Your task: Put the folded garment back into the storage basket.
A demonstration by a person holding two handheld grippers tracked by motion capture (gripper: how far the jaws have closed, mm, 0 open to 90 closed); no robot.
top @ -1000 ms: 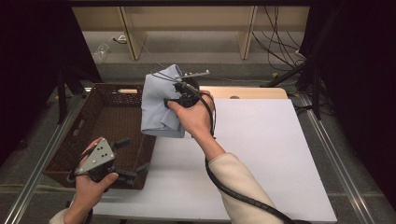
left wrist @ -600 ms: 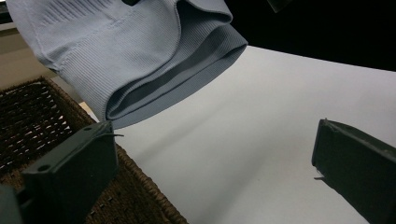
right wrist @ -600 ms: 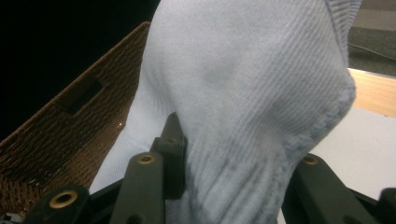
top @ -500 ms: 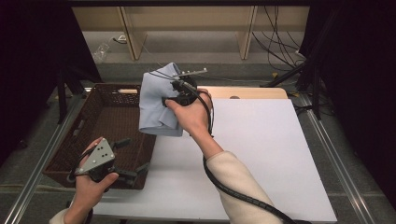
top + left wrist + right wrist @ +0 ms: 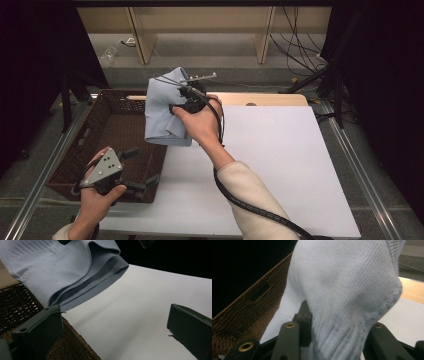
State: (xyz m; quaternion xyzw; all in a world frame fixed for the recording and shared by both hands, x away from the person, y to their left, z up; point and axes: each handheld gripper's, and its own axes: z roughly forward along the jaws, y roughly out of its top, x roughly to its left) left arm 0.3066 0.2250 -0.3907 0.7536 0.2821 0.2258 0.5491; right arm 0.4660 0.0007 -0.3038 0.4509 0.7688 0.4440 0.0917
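Observation:
A light blue ribbed knit cloth (image 5: 162,112) hangs in the air over the right rim of the brown wicker basket (image 5: 75,150). My right gripper (image 5: 182,100) is shut on its upper part. In the right gripper view the fabric (image 5: 344,285) bunches between the jaws of this gripper (image 5: 337,326). My left gripper (image 5: 144,166) stands open at the basket's near right corner with nothing between its jaws. In the left gripper view the cloth's folded hem (image 5: 62,270) hangs above and beyond this gripper (image 5: 115,315).
A white table top (image 5: 280,165) spreads to the right of the basket, with a wooden board (image 5: 270,99) at its far edge. The basket's woven wall (image 5: 249,312) lies left of the cloth. Metal rails run along both table sides.
My right hand has carried the cloth a little to the left, toward the basket. The left hand has stayed where it was.

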